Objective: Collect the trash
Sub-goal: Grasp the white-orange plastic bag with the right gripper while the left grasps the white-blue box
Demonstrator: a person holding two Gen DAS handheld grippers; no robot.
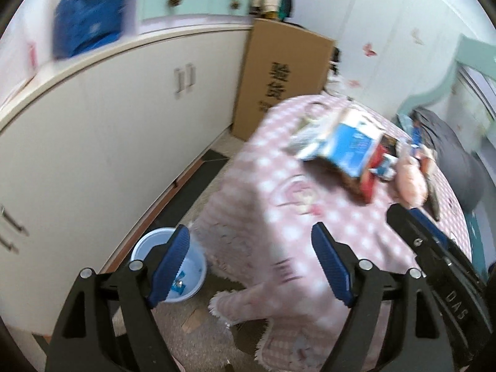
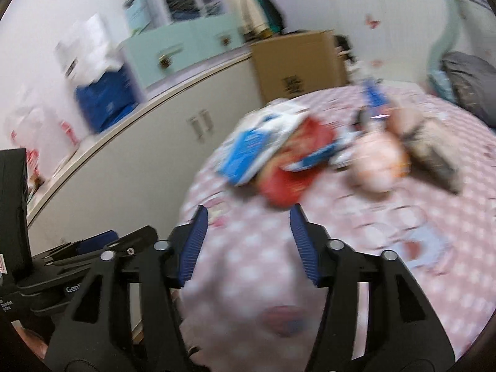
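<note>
Now your left gripper [image 1: 251,263] stands wide and empty above the bucket [image 1: 198,268]; your right gripper [image 2: 248,245] is half-open, holding nothing, over the bed [image 2: 372,217].

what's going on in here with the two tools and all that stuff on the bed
A person is collecting trash with a handheld tool in each hand. Both the left tool and the right tool are open and empty, held over the pink dotted blanket. A pile of wrappers and cartons is still lying on the bed ahead of them. A light blue bin stands on the floor beside the bed, by the white cabinets, with a bit of trash already inside.
</note>
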